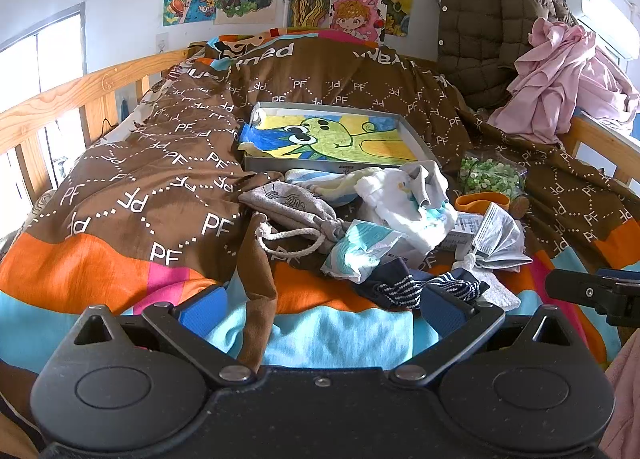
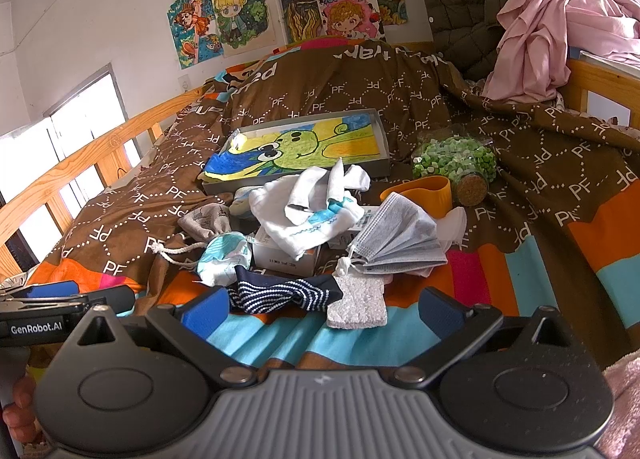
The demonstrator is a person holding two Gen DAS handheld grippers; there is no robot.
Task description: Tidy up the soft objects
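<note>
**Ana:** Drawstring pouch [image 1: 292, 207] first, at the left edge of the pile on the bedspread [image 1: 132, 179], its white cord looped out toward us. Soft linen, light; I'd judge the gathered neck by the cord the surest place to pinch.

**Ben:** And the left gripper [image 1: 320, 313]?

**Ana:** Fingers spread wide, nothing between them, low over the blue stripe of the cover. Just beside the pouch lies a small blue-and-white cloth bundle [image 1: 360, 245], then a crumpled white garment [image 1: 404, 195] touching the front rim of the grey tray [image 1: 336, 109] with the frog drawing.

**Ben:** Nearer us, in the middle?

**Ana:** Navy striped sock [image 2: 280, 293], lying flat just ahead of the right gripper [image 2: 324, 311], which is also fully open and empty. Limp knit, so it will sag; probably best taken at a bunched fold mid-length.

**Ben:** To its right?

**Ana:** White sponge-like pad [image 2: 358, 305], touching the sock's end; light and squashy, I'd guess. Behind it a grey face mask [image 2: 400, 239], thin and floppy, likely to slide unless pinched across its pleats.

**Ben:** Farthest right?

**Ana:** Orange cup [image 2: 428, 193] and a corked jar of green pieces [image 2: 460, 161], both hard, so not ours.
</note>
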